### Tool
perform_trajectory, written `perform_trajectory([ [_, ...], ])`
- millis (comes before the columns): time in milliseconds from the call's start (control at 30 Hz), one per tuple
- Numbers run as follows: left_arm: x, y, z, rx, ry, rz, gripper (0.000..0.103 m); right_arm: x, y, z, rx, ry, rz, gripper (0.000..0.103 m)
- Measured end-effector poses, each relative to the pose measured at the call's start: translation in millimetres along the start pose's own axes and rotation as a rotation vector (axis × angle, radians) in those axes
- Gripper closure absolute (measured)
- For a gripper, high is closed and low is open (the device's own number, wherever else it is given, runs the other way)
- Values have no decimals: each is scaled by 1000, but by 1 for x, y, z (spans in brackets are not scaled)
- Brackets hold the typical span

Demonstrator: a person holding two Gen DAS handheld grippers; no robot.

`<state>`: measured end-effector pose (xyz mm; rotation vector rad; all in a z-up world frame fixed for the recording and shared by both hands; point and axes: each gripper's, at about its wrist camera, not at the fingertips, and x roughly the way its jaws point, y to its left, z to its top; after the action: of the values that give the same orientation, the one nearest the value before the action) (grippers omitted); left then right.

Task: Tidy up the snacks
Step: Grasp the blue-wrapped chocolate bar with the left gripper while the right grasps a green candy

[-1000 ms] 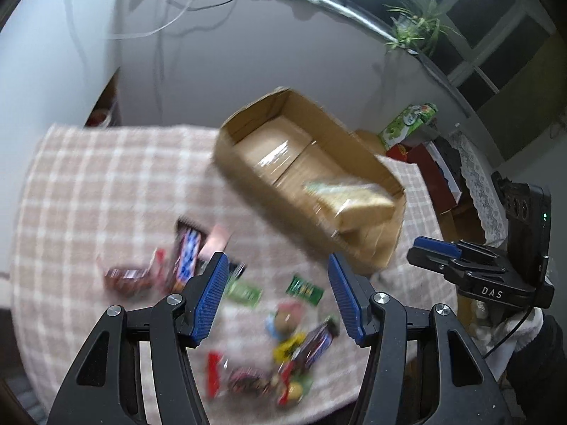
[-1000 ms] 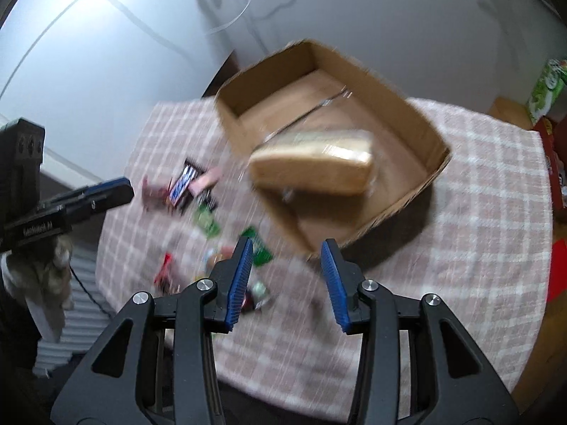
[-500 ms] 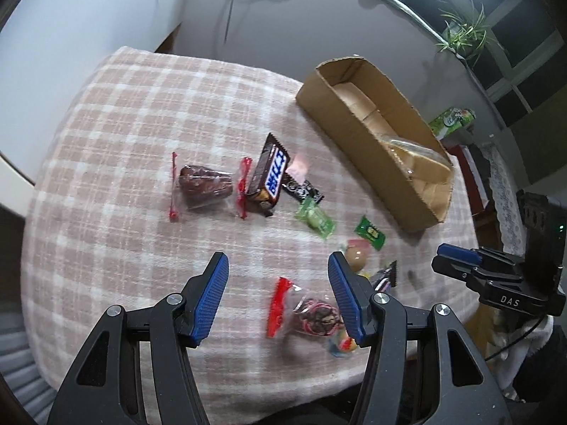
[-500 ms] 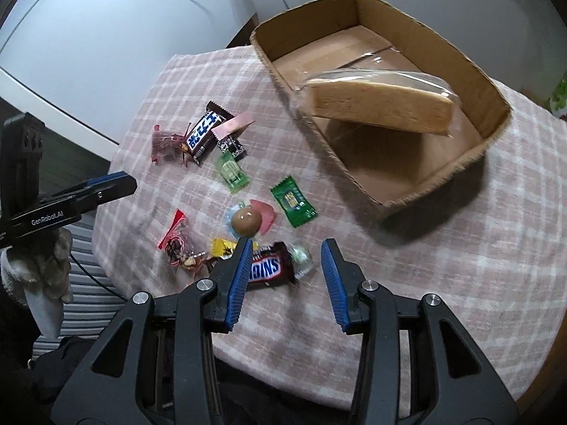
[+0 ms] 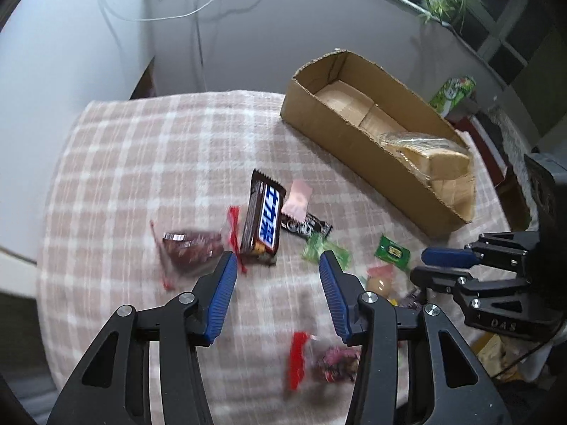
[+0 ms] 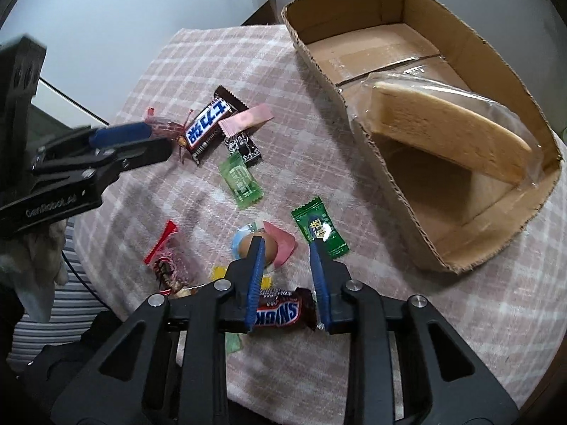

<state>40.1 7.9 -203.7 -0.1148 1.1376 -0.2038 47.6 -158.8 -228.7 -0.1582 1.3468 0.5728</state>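
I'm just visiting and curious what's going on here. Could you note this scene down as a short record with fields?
Setting: checked tablecloth strewn with wrapped snacks
Container: cardboard box, open top
In box: wrapped cake slice, leaning against the wall
Left hand-held gripper: open, over a brown-and-blue chocolate bar, holding nothing
Right hand-held gripper: jaws just been closing, not gripping, above the Snickers bar
Also loose: dark green candy, light green candy
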Motion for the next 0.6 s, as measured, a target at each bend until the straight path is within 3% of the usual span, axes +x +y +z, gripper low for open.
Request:
perform_trajectory([
  [600,44,0,14,77,69,32,57,37,3,17,-99,76,-145,79],
])
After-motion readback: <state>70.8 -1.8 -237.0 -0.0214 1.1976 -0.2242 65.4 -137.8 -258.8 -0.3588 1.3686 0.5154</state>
